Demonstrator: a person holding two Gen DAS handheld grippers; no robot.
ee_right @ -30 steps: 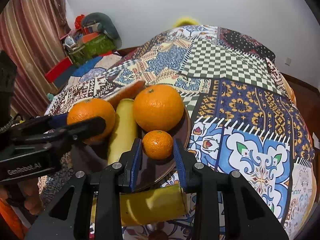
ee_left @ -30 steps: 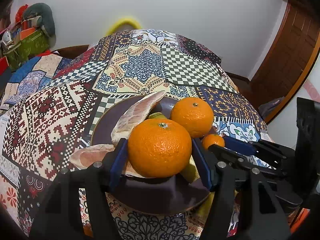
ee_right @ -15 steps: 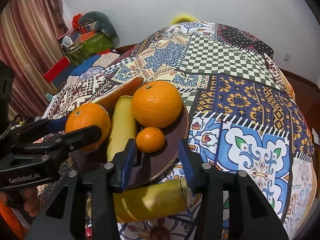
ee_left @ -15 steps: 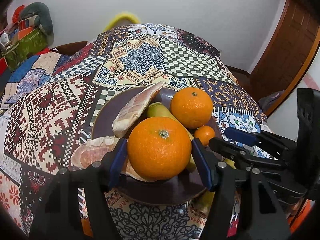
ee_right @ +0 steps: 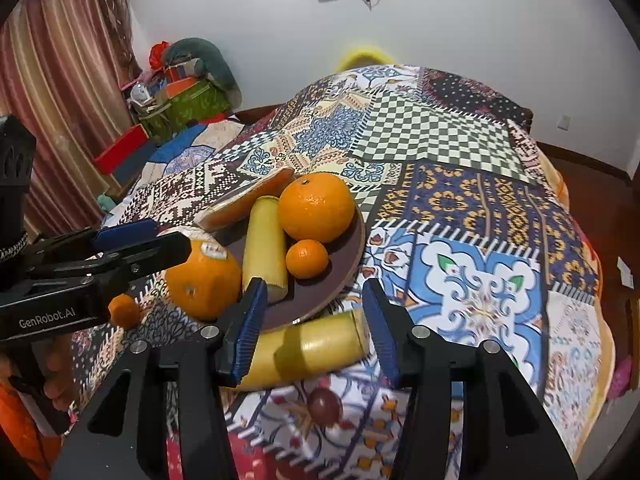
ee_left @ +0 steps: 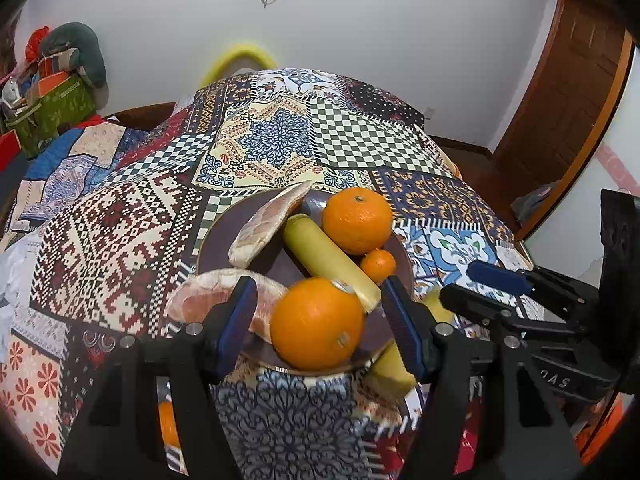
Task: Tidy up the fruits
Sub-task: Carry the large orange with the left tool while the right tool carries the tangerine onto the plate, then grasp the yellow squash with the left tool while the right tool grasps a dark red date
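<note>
A dark brown plate (ee_left: 224, 232) (ee_right: 349, 256) holds two pomelo wedges (ee_left: 268, 220), a yellow stick of fruit (ee_left: 328, 256), a big orange (ee_left: 357, 220) (ee_right: 316, 208) and a small mandarin (ee_left: 378, 266) (ee_right: 307, 259). A second big orange (ee_left: 316, 324) (ee_right: 202, 276) with a sticker rests at the plate's near edge. My left gripper (ee_left: 318, 320) (ee_right: 172, 236) is open around it, with a gap on both sides. My right gripper (ee_right: 314, 320) (ee_left: 460, 282) has its jaws opening. It hangs just short of the mandarin, and nothing is pressed between its pads.
A patchwork cloth (ee_left: 280, 140) covers the rounded table. Off the plate lie another yellow stick (ee_right: 316, 344), a small orange (ee_right: 125, 312) and a dark round fruit (ee_right: 324, 406). Boxes and bags (ee_right: 184, 100) stand at the back left, a wooden door (ee_left: 560, 100) to the right.
Both grippers drew back and up from the plate. The right jaws opened and let go of the small mandarin. The near orange rolled so that its sticker shows, and the left pads now stand clear of it.
</note>
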